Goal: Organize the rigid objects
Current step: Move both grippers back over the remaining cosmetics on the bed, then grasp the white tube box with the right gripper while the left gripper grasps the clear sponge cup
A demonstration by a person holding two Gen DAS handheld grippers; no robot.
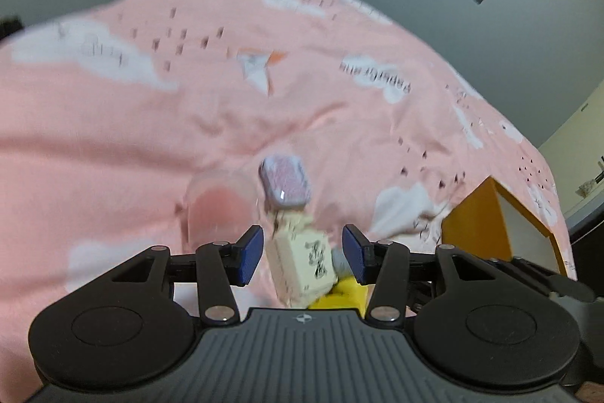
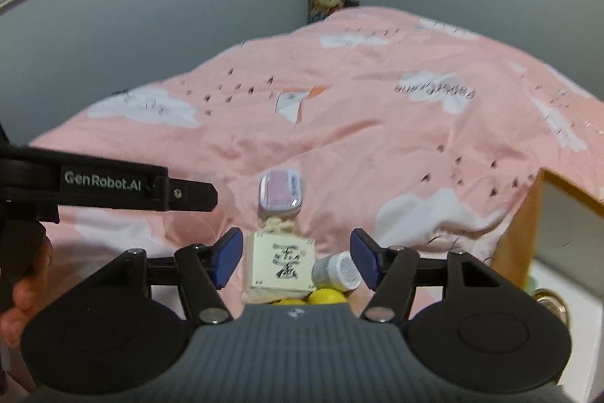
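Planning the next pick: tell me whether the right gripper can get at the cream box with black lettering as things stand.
Probably yes. The right gripper is open, with the cream box standing between its fingers, untouched. A small white jar lying close beside the box may get nudged.

Cream box (image 2: 279,265) with black calligraphy upright on pink bedspread; pink-lidded tin (image 2: 280,193) behind; white jar (image 2: 338,270) tipped beside.

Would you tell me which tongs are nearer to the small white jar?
Right. The right tongs have the small white jar beside one fingertip; the left tongs reach in beyond the cream box.
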